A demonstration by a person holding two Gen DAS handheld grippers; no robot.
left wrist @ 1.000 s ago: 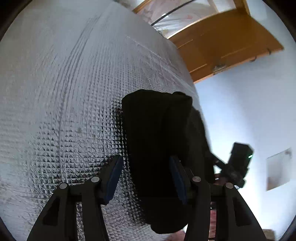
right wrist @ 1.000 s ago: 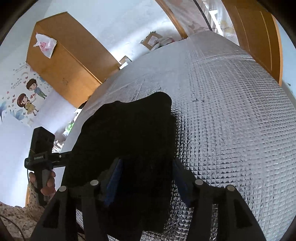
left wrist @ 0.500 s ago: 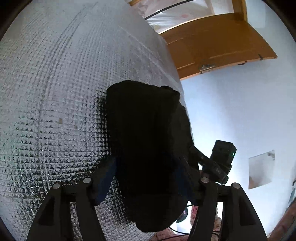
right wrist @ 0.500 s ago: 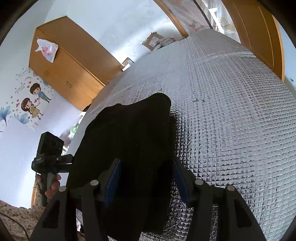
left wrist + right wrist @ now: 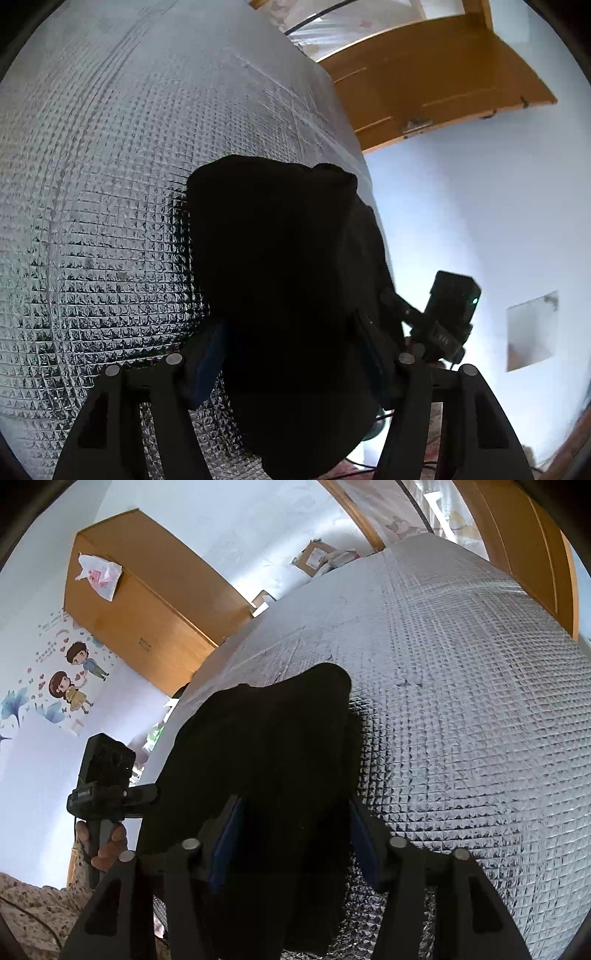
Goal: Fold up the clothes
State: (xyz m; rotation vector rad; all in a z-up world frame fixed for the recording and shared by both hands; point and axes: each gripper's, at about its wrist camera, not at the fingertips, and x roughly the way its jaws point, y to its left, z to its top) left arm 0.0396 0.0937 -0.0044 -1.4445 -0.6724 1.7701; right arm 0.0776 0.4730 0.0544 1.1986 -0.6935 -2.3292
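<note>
1. On the left, the left gripper (image 5: 291, 354) reaches over the near edge of a silver quilted mat (image 5: 110, 184). Its blue-padded fingers (image 5: 207, 362) stand wide apart on either side of a black garment (image 5: 280, 266); the cloth sits between them, but whether the pads actually press it cannot be told, since the dark fabric hides the right pad.
2. In the middle, the black garment lies as a compact, thick bundle at the mat's near edge, part of it drooping past the edge towards the floor.
3. On the right, the right gripper (image 5: 295, 834) straddles the same bundle from the other end, fingers (image 5: 225, 842) also spread, with cloth between them; again, a firm pinch is not visible.
4. Risk: the overhanging part looks heavy enough to drag the bundle off the mat, which appears slick and foil-like.
5. Risk: if only the top layer is caught, lifting would likely peel the bundle open and spoil any fold.
6. Risk: uneven pull between the two grippers could twist the cloth.
7. The left wrist view alone shows the garment's lower lip hanging below the mat edge, and the right tool's camera block with a green light (image 5: 474, 301).
8. The right wrist view alone shows a hand (image 5: 107, 845) gripping the left tool's handle, a wooden wardrobe (image 5: 147, 602), cartoon wall stickers (image 5: 70, 679), and the bundle's far corner rising to a rounded peak.
</note>
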